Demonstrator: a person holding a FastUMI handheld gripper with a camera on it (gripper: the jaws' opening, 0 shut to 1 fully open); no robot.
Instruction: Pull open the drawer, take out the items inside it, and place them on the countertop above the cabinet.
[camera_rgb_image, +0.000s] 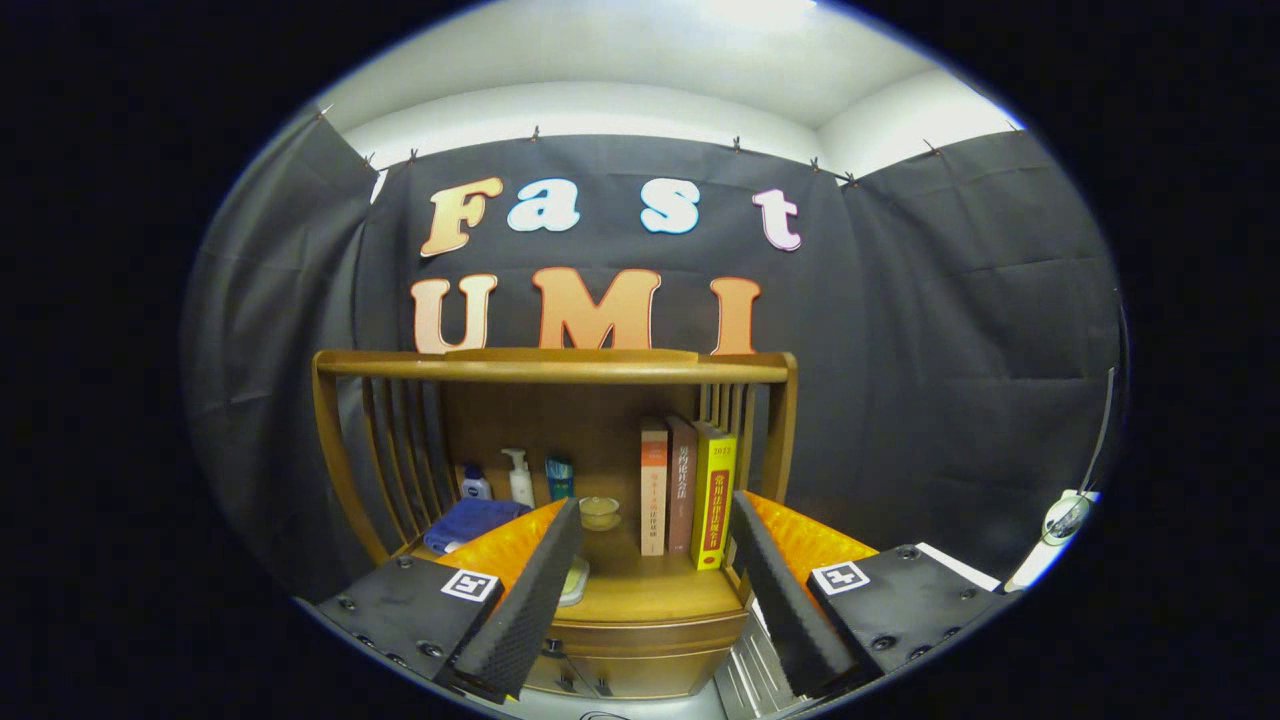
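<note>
A wooden cabinet (640, 620) with a railed shelf stands ahead of me against the booth's black wall. Its drawer front (640, 635) sits closed below the countertop (640, 590), low between my fingers. My gripper (655, 560) is open, some way back from the cabinet, with nothing between its fingers. On the countertop stand three upright books (690, 490), a small glass bowl (599, 512), a pump bottle (519, 478), two smaller bottles (476, 485) and a folded blue cloth (470, 520). A pale dish (575, 580) lies partly hidden behind my left finger.
A curved wooden rail (555, 366) with side slats rings the countertop. To the cabinet's right lies a white ribbed thing (745, 680), low down. A white device with a cable (1065, 518) sits at the far right.
</note>
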